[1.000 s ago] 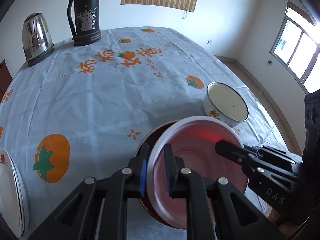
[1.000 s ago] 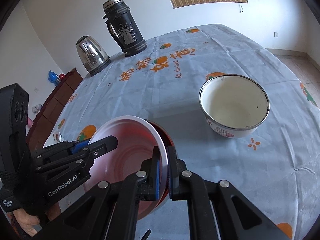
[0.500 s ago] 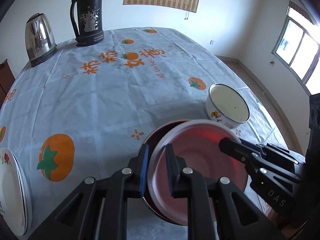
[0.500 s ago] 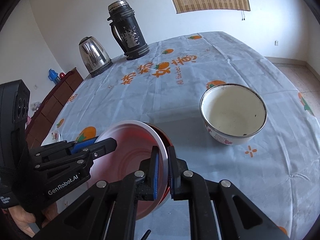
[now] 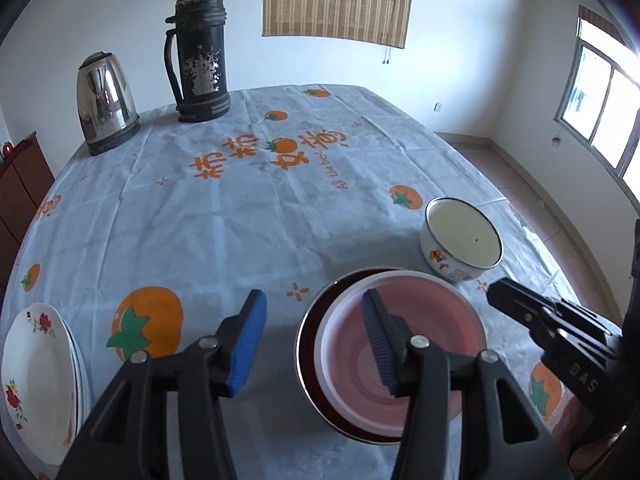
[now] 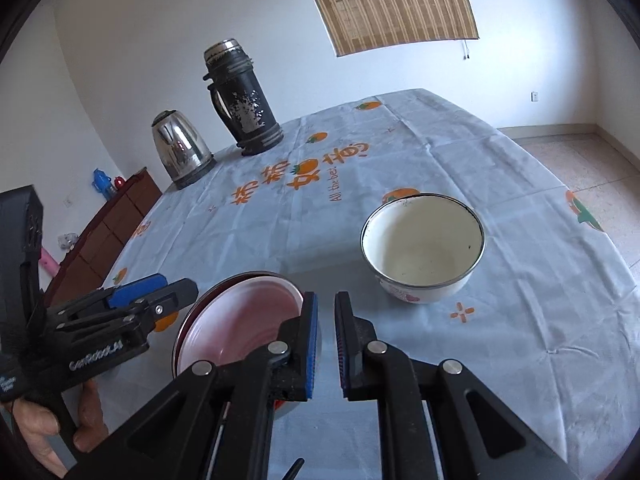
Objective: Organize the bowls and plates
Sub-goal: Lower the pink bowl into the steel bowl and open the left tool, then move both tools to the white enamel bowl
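A pink plate [image 5: 404,344] lies nested in a dark red plate [image 5: 308,336] on the tablecloth; both show in the right wrist view, the pink plate [image 6: 240,320] inside the dark red plate [image 6: 192,320]. My left gripper [image 5: 316,340] is open and empty, its right finger above the pink plate. My right gripper [image 6: 325,344] is slightly open and empty, just right of the plates. A white enamel bowl [image 5: 462,240] stands to the right, also in the right wrist view [image 6: 424,248]. A stack of white floral plates [image 5: 36,380] lies at the near left.
A steel kettle [image 5: 106,104] and a tall black thermos [image 5: 200,56] stand at the table's far left. The tablecloth [image 5: 240,208] is pale blue with orange prints. A brown cabinet [image 6: 104,232] stands beyond the left edge.
Both grippers have let go of the plates' rims and drawn back and up. The left jaws opened wide, the right a little. The plates now rest flat on the table.
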Available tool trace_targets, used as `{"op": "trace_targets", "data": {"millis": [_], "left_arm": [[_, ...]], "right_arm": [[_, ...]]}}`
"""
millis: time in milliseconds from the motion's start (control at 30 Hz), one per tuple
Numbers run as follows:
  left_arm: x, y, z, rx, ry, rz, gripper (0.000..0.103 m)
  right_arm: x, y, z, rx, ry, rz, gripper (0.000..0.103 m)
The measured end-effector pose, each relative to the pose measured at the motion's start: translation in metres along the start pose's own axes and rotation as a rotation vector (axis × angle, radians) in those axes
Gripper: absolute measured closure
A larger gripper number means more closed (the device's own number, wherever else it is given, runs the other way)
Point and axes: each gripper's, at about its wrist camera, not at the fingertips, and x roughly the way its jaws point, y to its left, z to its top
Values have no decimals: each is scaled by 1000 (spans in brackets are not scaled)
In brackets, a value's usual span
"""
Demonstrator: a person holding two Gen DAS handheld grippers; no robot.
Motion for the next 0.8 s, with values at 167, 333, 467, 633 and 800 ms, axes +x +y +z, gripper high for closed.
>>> {"op": "trace_targets", "data": {"millis": [167, 333, 467, 633, 800], "left_arm": [[2, 0, -2, -11, -7, 36, 53], [1, 3, -5, -18, -5, 49, 53], [-2, 1, -6, -14, -13, 51, 53], [-3, -8, -9, 1, -27, 76, 53], [-7, -16, -13, 10, -40, 88, 53]], "right_arm": [[2, 11, -15, -94, -10, -48, 93], [14, 12, -23, -67, 22, -8, 93], [6, 6, -21, -33, 8, 12, 93], [-10, 2, -17, -31, 1, -14, 93], [-19, -4, -21, -15, 9, -6, 93]]}}
